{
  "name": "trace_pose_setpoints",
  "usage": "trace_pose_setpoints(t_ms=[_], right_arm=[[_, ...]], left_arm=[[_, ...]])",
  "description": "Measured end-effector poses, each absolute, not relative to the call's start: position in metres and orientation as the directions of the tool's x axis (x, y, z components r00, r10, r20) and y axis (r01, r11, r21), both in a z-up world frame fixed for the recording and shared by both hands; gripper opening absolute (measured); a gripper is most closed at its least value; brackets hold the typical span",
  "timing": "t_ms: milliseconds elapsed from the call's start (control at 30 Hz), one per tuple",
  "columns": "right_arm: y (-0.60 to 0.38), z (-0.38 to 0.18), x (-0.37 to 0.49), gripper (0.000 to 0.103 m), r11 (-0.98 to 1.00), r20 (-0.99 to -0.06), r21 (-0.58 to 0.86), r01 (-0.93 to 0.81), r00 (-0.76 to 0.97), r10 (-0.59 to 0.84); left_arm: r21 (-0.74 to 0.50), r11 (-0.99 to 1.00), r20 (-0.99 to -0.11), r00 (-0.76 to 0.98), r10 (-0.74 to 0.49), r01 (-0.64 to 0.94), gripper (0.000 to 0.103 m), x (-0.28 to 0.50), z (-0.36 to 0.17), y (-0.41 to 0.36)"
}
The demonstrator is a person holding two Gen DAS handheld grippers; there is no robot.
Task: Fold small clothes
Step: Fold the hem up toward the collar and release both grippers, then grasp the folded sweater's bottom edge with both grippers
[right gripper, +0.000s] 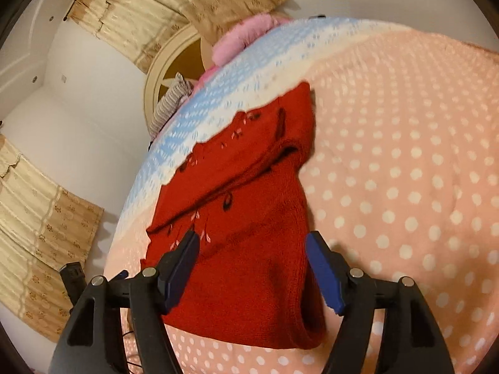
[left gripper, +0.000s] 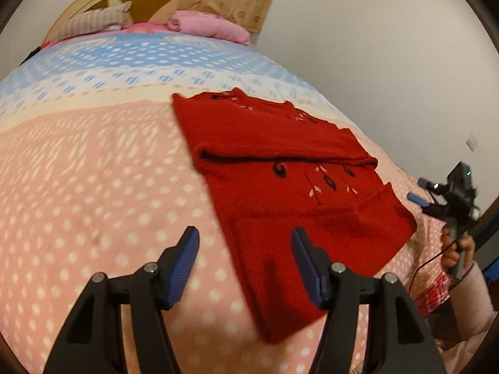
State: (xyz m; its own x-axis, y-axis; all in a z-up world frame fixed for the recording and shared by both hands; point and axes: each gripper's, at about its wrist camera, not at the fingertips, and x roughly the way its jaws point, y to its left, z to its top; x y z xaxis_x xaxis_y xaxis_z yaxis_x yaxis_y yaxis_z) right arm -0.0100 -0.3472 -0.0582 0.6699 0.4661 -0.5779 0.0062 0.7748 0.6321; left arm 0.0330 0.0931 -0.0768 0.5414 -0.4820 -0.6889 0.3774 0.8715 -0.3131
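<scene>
Red knit, a small sweater [left gripper: 280,187] lay partly folded on the pink dotted bedspread [left gripper: 93,187], one layer doubled over across its middle. The left gripper [left gripper: 244,265] stood wide and empty at the garment's near left edge; the right gripper [right gripper: 252,268], likewise wide and empty, hovered over the near hem. The loose fold could slump if a jaw snagged the knit.
</scene>
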Motion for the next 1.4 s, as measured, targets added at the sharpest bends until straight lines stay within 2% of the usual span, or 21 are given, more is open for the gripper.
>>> trace_pose_setpoints(t_ms=[133,233,400,700,867,1000,1133,1167,1200,1267,1300,1333,1400], right_arm=[[-0.349,-0.043,-0.022,0.071,0.803,-0.574,0.596,0.009,0.704,0.418],[-0.35,-0.04,-0.03,0.071,0.815,-0.581,0.579,0.014,0.708,0.401],[-0.346,-0.041,-0.039,0.071,0.832,-0.591,0.554,0.005,0.707,0.389],[-0.339,-0.038,-0.042,0.071,0.908,-0.633,0.417,0.025,0.725,0.271],[-0.32,-0.039,-0.03,0.071,0.956,-0.668,0.291,-0.04,0.707,0.233],[-0.299,-0.05,-0.007,0.071,0.987,-0.71,0.149,-0.065,0.687,0.152],[-0.291,-0.069,0.017,0.071,0.985,-0.744,0.149,-0.082,0.647,0.166],[-0.288,-0.075,0.021,0.071,0.985,-0.752,0.147,-0.092,0.636,0.172],[-0.284,-0.078,0.023,0.062,0.985,-0.756,0.137,-0.101,0.632,0.17],[-0.272,-0.084,0.024,0.047,0.993,-0.766,0.055,-0.101,0.633,0.107],[-0.268,-0.083,0.023,0.033,0.994,-0.761,0.037,-0.101,0.642,0.094],[-0.266,-0.08,0.021,0.024,0.995,-0.751,0.026,-0.099,0.655,0.085],[-0.264,-0.073,0.016,0.019,0.997,-0.74,-0.001,-0.08,0.671,0.053]], left_arm=[[-0.289,0.865,-0.685,0.542,-0.486,0.41,0.063,0.039,-0.084,0.08],[-0.299,0.87,-0.699,0.531,-0.48,0.393,0.057,0.04,-0.091,0.079],[-0.343,0.853,-0.68,0.522,-0.514,0.393,0.057,0.039,-0.093,0.079],[-0.349,0.846,-0.671,0.523,-0.526,0.403,0.057,0.042,-0.099,0.065],[-0.421,0.826,-0.646,0.515,-0.564,0.375,0.057,0.044,-0.1,0.073],[-0.406,0.831,-0.644,0.527,-0.555,0.379,0.057,0.042,-0.101,0.07],[-0.373,0.846,-0.651,0.542,-0.531,0.38,0.056,0.04,-0.101,0.066],[-0.355,0.853,-0.654,0.55,-0.52,0.383,0.05,0.038,-0.101,0.065],[-0.329,0.861,-0.66,0.559,-0.503,0.387,0.038,0.037,-0.102,0.062],[-0.312,0.867,-0.668,0.559,-0.491,0.389,0.019,0.037,-0.103,0.062],[-0.323,0.865,-0.667,0.556,-0.496,0.385,0.015,0.038,-0.103,0.064],[-0.344,0.861,-0.661,0.554,-0.506,0.375,0.014,0.039,-0.102,0.068],[-0.365,0.858,-0.652,0.559,-0.512,0.36,0.012,0.039,-0.099,0.072]])
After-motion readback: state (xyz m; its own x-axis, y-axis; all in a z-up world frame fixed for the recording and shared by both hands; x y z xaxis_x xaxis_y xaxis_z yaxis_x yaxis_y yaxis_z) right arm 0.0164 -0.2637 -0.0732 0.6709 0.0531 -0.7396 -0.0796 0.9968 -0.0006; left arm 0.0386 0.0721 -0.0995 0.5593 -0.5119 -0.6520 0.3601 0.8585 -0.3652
